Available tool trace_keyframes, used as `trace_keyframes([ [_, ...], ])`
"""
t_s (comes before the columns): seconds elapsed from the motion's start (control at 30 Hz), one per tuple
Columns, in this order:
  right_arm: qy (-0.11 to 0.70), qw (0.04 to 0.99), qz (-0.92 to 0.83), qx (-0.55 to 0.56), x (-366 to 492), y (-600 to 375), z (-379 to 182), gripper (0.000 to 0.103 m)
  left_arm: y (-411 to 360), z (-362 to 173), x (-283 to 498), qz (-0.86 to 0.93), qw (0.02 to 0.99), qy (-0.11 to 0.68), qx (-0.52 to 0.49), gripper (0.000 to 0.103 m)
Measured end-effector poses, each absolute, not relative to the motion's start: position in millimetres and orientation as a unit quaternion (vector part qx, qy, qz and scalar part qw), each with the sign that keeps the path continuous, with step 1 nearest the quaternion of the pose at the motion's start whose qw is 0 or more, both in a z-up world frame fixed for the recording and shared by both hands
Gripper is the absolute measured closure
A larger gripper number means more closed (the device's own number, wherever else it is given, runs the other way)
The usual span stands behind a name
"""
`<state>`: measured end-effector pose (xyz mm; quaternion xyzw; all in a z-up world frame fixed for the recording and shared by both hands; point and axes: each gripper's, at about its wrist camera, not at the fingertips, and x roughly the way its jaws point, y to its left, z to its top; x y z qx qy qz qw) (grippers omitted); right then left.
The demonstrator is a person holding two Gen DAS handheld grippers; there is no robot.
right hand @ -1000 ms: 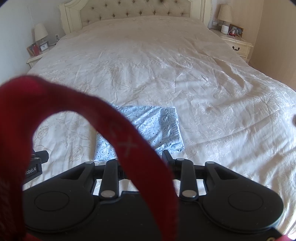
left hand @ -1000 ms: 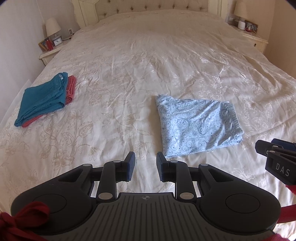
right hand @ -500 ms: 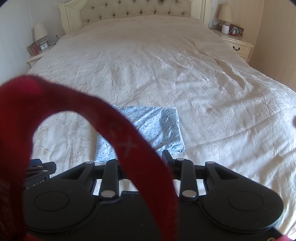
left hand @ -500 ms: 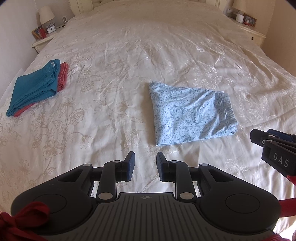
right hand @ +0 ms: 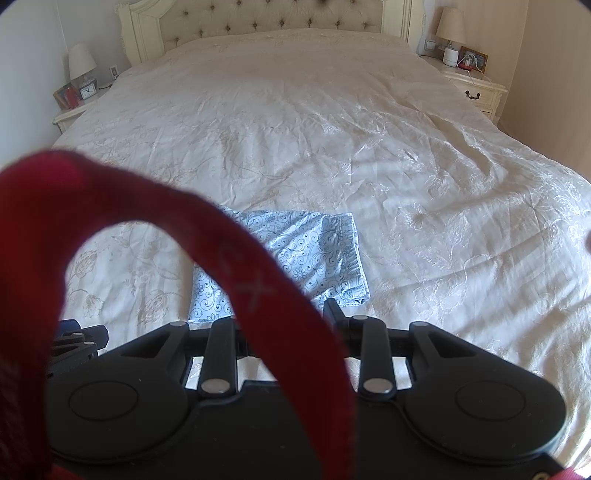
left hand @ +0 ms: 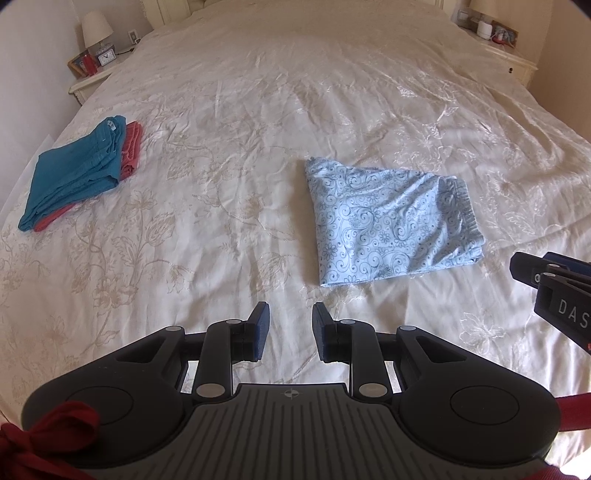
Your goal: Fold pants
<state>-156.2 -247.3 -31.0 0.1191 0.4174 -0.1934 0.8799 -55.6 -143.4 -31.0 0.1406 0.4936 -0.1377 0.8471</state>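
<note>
A wide bed (left hand: 258, 122) under a cream bedspread with a pale floral weave fills the room, a tufted headboard (right hand: 269, 22) at its far end and a bedside cabinet with a lamp on either side.

The left claw (left hand: 290, 334) hangs over the near part of the bedspread, its two blue-padded fingers (left hand: 258, 334) parted with only bare cloth showing between them; it is released and grips nothing. Just beyond it and a little to the right lie the folded pants (left hand: 391, 221), a light blue garment with a dark swirl print, lying as a flat rectangle on the bedspread, apart from the fingertips. At the right edge of the left wrist view the right claw (left hand: 528, 267) reaches in, near the pants' near right corner but not touching them.

In the right wrist view a red strap (right hand: 236, 280) arcs across the lens and hides the left finger and most of the gap, so only the right finger (right hand: 334, 314) shows; it stands near the pants' near edge, and whether that claw is released or clenched cannot be told. The left claw's tip shows at the left edge there.

Farther out, well to the left on the bed, a folded teal garment (left hand: 74, 170) rests on top of a red one (left hand: 131, 151). The left cabinet (left hand: 88, 83) carries a lamp (left hand: 96, 27), a small clock (left hand: 106, 57) and a picture frame (left hand: 79, 66).
</note>
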Motion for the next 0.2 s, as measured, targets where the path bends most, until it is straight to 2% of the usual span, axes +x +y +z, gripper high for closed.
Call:
trace_keyframes([
  [0.2, 0.421, 0.878, -0.193, 0.12, -155.3, -248.7, -33.2, 0.062, -144.3, -31.5, -55.5, -0.142, 0.846, 0.494, 0.143, 0.077],
])
